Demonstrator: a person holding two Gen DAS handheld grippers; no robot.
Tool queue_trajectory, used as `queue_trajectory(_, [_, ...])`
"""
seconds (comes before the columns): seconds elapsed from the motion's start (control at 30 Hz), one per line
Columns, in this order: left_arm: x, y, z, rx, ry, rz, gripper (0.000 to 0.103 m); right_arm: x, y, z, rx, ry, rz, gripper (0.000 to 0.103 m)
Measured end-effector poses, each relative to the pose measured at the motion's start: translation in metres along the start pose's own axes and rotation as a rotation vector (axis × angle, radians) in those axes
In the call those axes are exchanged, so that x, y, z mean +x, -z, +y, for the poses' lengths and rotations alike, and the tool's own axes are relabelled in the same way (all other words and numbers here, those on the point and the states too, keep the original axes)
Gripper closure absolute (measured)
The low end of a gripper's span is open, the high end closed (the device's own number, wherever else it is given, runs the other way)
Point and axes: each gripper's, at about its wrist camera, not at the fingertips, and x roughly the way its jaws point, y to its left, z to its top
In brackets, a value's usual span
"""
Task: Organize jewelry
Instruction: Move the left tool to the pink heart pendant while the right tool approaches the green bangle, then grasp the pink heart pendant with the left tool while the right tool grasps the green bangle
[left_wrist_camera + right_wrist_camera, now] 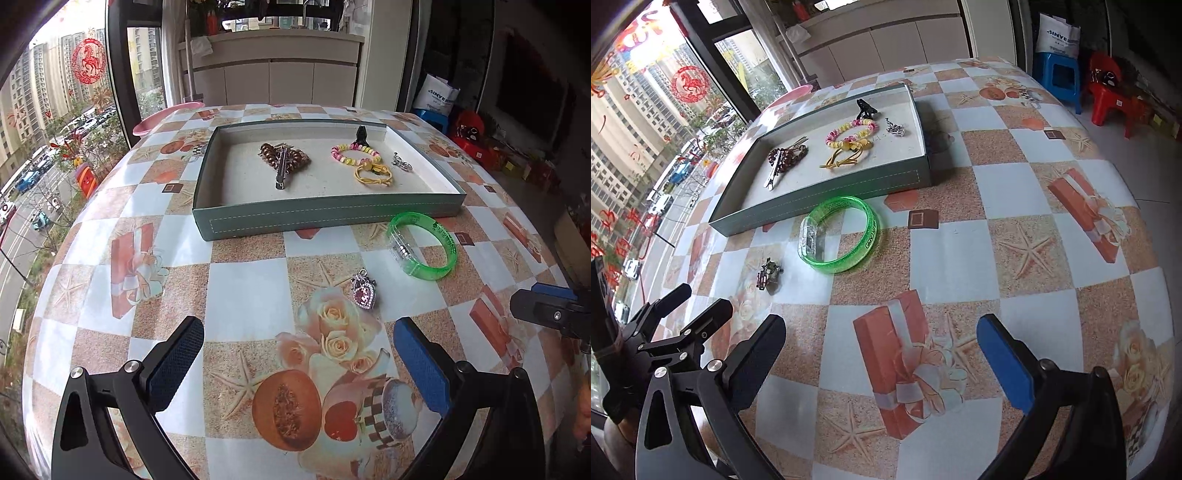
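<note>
Hovering spread and empty, the left gripper (297, 363) is facing the heart pendant (364, 290) lying on the desk (243, 291) short of the tray (325, 218), probably warranting a low pinch across its body, while the right gripper (881, 354) is waiting likewise agape.

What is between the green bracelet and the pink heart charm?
Nothing, only bare tablecloth lies between the green bracelet and the pink heart charm, clearest in the left wrist view.

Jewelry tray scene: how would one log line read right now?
left gripper: open, empty | right gripper: open, empty | tray: several pieces | green bangle, heart pendant: on table
</note>
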Motion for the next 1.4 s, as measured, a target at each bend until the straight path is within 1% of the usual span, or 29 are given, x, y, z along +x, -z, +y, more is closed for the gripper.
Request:
queue_trajectory(0.07, [0.002,0.000,-0.003,0.010,0.004,0.012,0.000,0.003,0.002,-0.004,0.007,0.005,0.009,0.000])
queue_trajectory(0.2, [0.007,-0.003,-0.010,0.031,-0.011,0.023,0.000,0.004,-0.004,-0.007,0.014,0.020,0.008,0.000])
queue_trajectory(0.37, [0.016,-0.008,-0.016,0.042,-0.014,0.048,0.000,0.013,-0.013,-0.004,0.006,0.037,0.010,0.000])
queue_trajectory(0.53, [0.019,-0.013,-0.022,0.055,-0.003,0.048,0.000,0.022,-0.025,0.001,-0.021,0.066,0.013,0.000])
queue_trajectory(0.63, [0.021,-0.016,-0.025,0.070,-0.015,0.037,0.000,0.027,-0.031,0.003,-0.020,0.068,0.014,0.001])
queue_trajectory(0.77, [0.026,-0.019,-0.027,0.075,-0.015,0.039,0.000,0.039,-0.039,0.006,-0.030,0.072,0.033,0.005])
queue_trajectory(0.83, [0.029,-0.020,-0.027,0.078,-0.016,0.043,0.000,0.045,-0.044,0.010,-0.044,0.084,0.044,0.010])
queue_trajectory(0.87, [0.031,-0.020,-0.027,0.080,-0.014,0.044,0.000,0.048,-0.046,0.012,-0.050,0.088,0.049,0.016])
queue_trajectory(0.9, [0.032,-0.021,-0.027,0.083,-0.019,0.049,0.003,0.051,-0.047,0.013,-0.053,0.092,0.054,0.021])
queue_trajectory(0.97, [0.036,-0.021,-0.027,0.088,-0.025,0.058,0.004,0.057,-0.050,0.015,-0.055,0.098,0.065,0.025])
queue_trajectory(1.0, [0.037,-0.020,-0.027,0.090,-0.024,0.059,0.004,0.059,-0.051,0.015,-0.054,0.099,0.070,0.025])
queue_trajectory(1.07, [0.038,-0.020,-0.026,0.095,-0.027,0.059,0.011,0.064,-0.052,0.017,-0.059,0.102,0.075,0.025])
queue_trajectory(1.13, [0.038,-0.021,-0.026,0.099,-0.023,0.056,0.012,0.067,-0.055,0.021,-0.081,0.120,0.071,0.026])
queue_trajectory(1.2, [0.038,-0.021,-0.027,0.105,-0.015,0.051,0.018,0.069,-0.056,0.026,-0.106,0.134,0.071,0.029])
queue_trajectory(1.3, [0.038,-0.023,-0.028,0.116,-0.009,0.049,0.022,0.073,-0.056,0.034,-0.151,0.160,0.070,0.034])
queue_trajectory(1.33, [0.038,-0.023,-0.029,0.121,-0.002,0.046,0.028,0.074,-0.055,0.036,-0.164,0.169,0.070,0.036])
queue_trajectory(1.4, [0.037,-0.023,-0.031,0.133,-0.003,0.044,0.030,0.075,-0.055,0.040,-0.188,0.185,0.069,0.040])
